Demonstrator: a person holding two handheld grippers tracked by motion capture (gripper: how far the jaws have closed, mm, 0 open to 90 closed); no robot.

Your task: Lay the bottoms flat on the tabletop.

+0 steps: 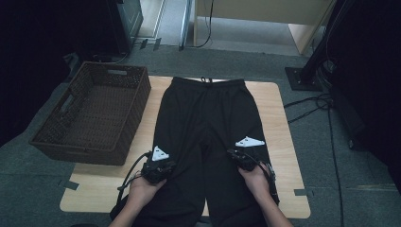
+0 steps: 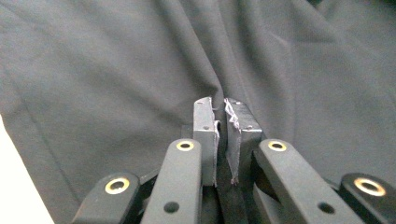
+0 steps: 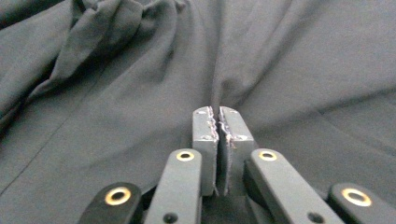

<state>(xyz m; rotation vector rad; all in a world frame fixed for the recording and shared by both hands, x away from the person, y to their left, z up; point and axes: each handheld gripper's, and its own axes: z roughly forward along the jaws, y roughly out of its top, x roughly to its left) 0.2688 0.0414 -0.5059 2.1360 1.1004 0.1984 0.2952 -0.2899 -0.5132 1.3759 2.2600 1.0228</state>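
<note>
A fold of the black trousers (image 1: 208,118) is pinched by the left claw (image 2: 220,105) and by the right claw (image 3: 217,112) alike on the counter (image 1: 283,142).

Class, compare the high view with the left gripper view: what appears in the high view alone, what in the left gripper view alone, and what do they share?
High view alone: the woven basket at the table's left, the wooden table, the trousers' waistband at the far edge, the right gripper, and both hands.

Left gripper view alone: close detail of the left gripper, its pads pressed together on a pinched fold of cloth, with creases running out from the pinch.

Both: the black trousers and the left gripper shut on one leg.
</note>
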